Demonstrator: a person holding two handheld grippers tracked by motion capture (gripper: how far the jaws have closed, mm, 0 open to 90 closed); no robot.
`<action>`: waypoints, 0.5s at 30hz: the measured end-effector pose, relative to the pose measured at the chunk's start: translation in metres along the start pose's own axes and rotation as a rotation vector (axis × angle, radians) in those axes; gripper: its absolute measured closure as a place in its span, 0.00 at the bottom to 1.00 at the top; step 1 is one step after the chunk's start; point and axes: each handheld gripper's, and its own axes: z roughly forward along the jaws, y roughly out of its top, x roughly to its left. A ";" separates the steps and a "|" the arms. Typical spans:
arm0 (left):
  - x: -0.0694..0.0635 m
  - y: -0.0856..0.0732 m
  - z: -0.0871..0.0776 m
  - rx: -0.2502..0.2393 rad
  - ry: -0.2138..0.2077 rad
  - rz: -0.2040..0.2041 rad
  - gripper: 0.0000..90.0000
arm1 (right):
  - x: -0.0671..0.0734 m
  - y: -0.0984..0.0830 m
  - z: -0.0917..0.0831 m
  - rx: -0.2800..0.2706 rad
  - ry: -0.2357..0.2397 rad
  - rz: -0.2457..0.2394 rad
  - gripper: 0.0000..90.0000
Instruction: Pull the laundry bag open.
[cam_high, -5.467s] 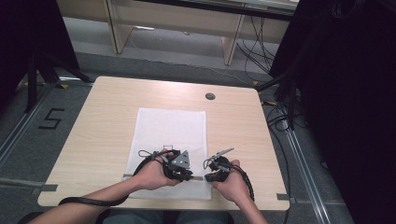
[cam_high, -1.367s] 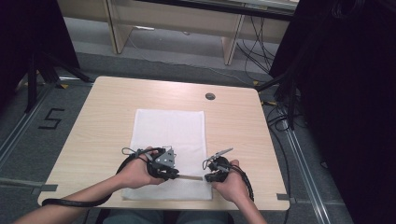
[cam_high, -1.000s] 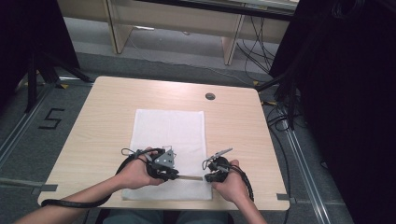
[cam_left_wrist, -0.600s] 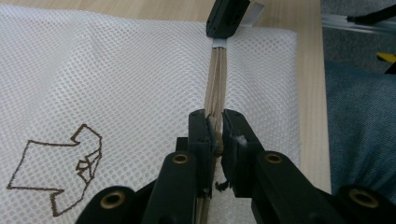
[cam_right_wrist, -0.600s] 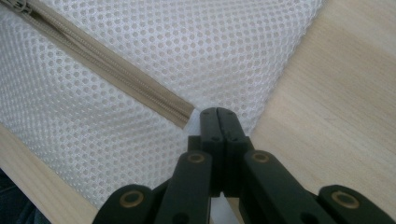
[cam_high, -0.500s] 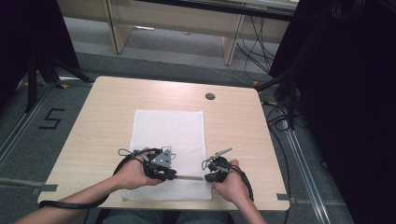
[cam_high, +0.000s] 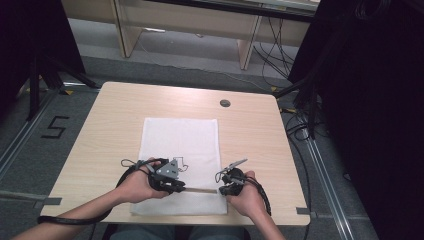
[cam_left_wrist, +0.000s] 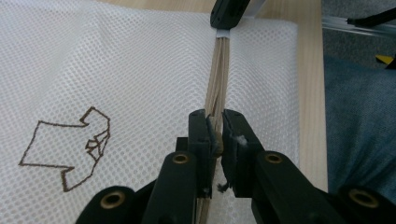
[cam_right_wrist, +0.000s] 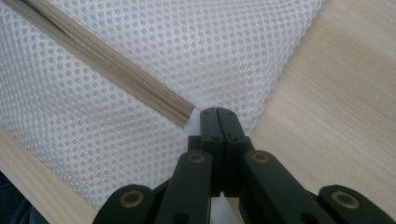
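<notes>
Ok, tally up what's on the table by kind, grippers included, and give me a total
White mesh bag with a beige zipper: 1
Black two-jaw grippers, left gripper and right gripper: 2
Round dark cap set in the tabletop: 1
Total: 4

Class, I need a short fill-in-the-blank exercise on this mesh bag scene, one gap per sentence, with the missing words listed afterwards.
1. The white mesh bag lies flat on a ____ table.
2. The left gripper is closed on the bag's beige ____.
3. The figure stitched on the mesh is ____ in colour.
4. The right gripper pinches the bag at the ____ of the zipper.

Missing words: wooden; zipper; brown; end
</notes>
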 end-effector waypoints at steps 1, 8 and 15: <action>0.001 -0.001 -0.001 0.000 0.001 0.010 0.91 | 0.002 0.000 -0.001 0.014 0.004 0.022 1.00; 0.001 -0.005 -0.003 -0.014 0.000 -0.009 0.91 | 0.000 0.000 0.000 -0.001 0.001 0.003 1.00; 0.004 -0.008 -0.011 -0.016 -0.003 -0.017 0.91 | 0.000 0.000 0.000 -0.003 0.001 0.003 1.00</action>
